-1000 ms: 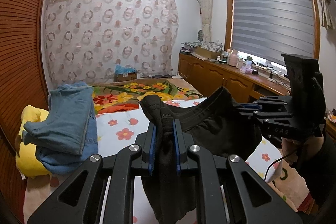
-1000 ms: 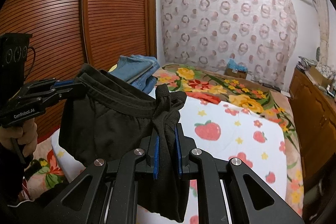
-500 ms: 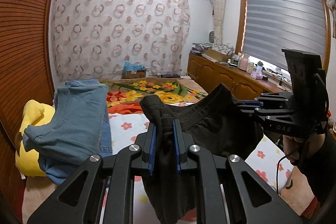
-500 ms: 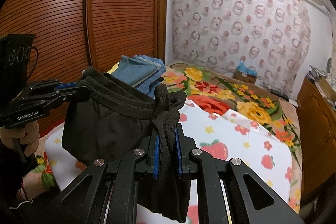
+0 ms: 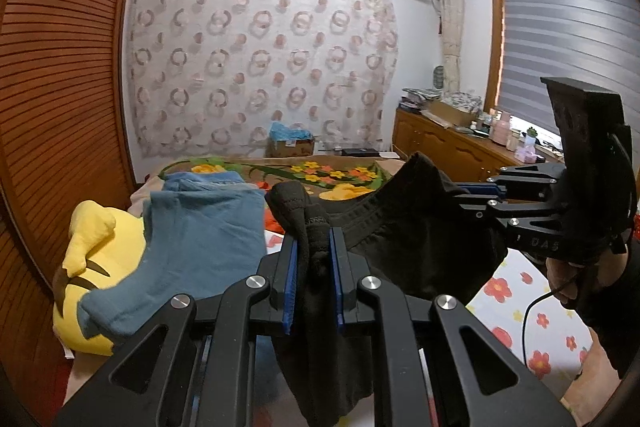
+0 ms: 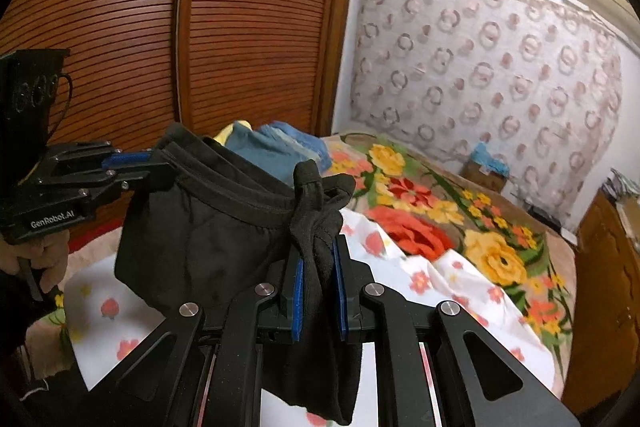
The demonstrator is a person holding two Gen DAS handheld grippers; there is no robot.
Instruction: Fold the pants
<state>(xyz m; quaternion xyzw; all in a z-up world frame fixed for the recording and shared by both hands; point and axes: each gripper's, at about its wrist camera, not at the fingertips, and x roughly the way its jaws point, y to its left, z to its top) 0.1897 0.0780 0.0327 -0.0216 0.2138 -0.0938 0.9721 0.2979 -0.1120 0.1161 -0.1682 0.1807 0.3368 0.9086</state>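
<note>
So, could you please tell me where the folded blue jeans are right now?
In the left wrist view, the blue jeans lie at the left on the bed, draped over a yellow plush toy beside the wooden wardrobe, left of the held black pants.

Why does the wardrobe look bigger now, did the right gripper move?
Yes. The right gripper, shut on the black pants, swung left: the wooden wardrobe fills more of its view than a second ago.

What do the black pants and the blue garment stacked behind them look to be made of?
The black pants look like soft matte knit, probably cotton jersey: they bunch limply and have a ribbed elastic waistband. The folded blue garment looks like washed denim, faded and stiffer, holding flat folds, though the weave is not visible.
</note>
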